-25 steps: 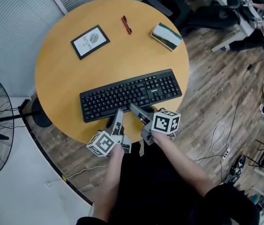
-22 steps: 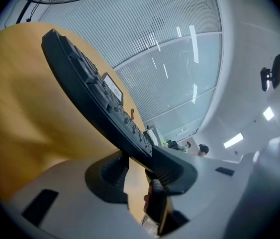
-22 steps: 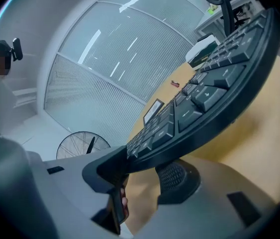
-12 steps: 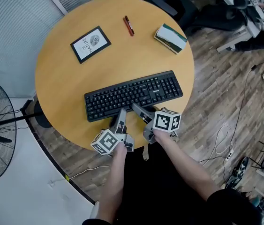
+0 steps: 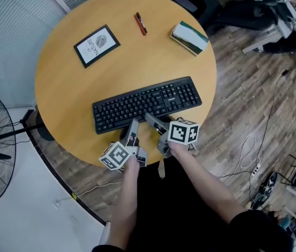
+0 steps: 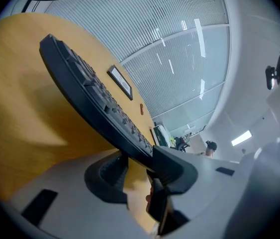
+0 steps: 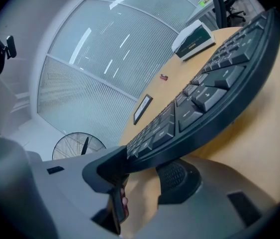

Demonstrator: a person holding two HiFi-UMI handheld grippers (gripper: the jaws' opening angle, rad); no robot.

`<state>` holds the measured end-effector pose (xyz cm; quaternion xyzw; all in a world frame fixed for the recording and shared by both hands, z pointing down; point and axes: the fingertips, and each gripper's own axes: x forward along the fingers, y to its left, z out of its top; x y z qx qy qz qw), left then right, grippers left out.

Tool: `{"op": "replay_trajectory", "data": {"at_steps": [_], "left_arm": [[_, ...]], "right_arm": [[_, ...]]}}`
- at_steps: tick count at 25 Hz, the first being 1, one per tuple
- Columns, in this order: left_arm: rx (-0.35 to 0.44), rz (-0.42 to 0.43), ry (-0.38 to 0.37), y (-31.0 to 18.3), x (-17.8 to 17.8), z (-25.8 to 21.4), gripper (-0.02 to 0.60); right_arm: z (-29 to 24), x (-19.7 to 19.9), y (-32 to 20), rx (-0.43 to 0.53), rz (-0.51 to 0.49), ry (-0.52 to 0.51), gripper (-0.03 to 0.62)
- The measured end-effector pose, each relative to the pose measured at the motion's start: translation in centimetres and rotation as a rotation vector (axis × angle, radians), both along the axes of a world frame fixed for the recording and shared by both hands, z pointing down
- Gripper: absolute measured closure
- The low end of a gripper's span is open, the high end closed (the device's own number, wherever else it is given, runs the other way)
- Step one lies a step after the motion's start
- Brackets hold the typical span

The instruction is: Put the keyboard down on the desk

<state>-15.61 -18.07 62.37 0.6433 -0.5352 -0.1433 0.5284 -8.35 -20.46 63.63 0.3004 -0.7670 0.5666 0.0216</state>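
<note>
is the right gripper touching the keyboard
Touching. In the right gripper view the right gripper has both jaws pressed on the near edge of the keyboard.

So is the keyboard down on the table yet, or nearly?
Nearly. Done: the keyboard is low over the round table, well inside its edge. In hand: the left gripper and right gripper both pinch its near edge, and the gripper views show that edge tipped up with shadow beneath. Left: lay it flat, then open both grippers.
</note>
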Motion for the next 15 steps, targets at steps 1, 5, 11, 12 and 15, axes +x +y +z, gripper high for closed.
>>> {"op": "replay_trajectory", "data": {"at_steps": [1, 5, 11, 12, 15], "left_arm": [[-0.004, 0.001, 0.0, 0.0, 0.1, 0.1, 0.451], [-0.014, -0.001, 0.005, -0.2, 0.3, 0.4, 0.449], [-0.038, -0.001, 0.012, 0.3, 0.5, 1.2, 0.448], [-0.04, -0.001, 0.013, 0.3, 0.5, 1.2, 0.448], [-0.048, 0.006, 0.008, 0.5, 0.8, 1.4, 0.446]], "right_arm": [[0.1, 0.1, 0.0, -0.001, 0.001, 0.001, 0.411], [0.4, 0.3, -0.1, -0.002, 0.005, 0.006, 0.41], [1.0, 0.5, 0.3, -0.002, 0.001, 0.007, 0.41], [1.1, 0.6, 0.4, -0.003, 0.002, 0.009, 0.41], [1.4, 0.8, 0.6, -0.008, 0.005, 0.011, 0.41]]}}
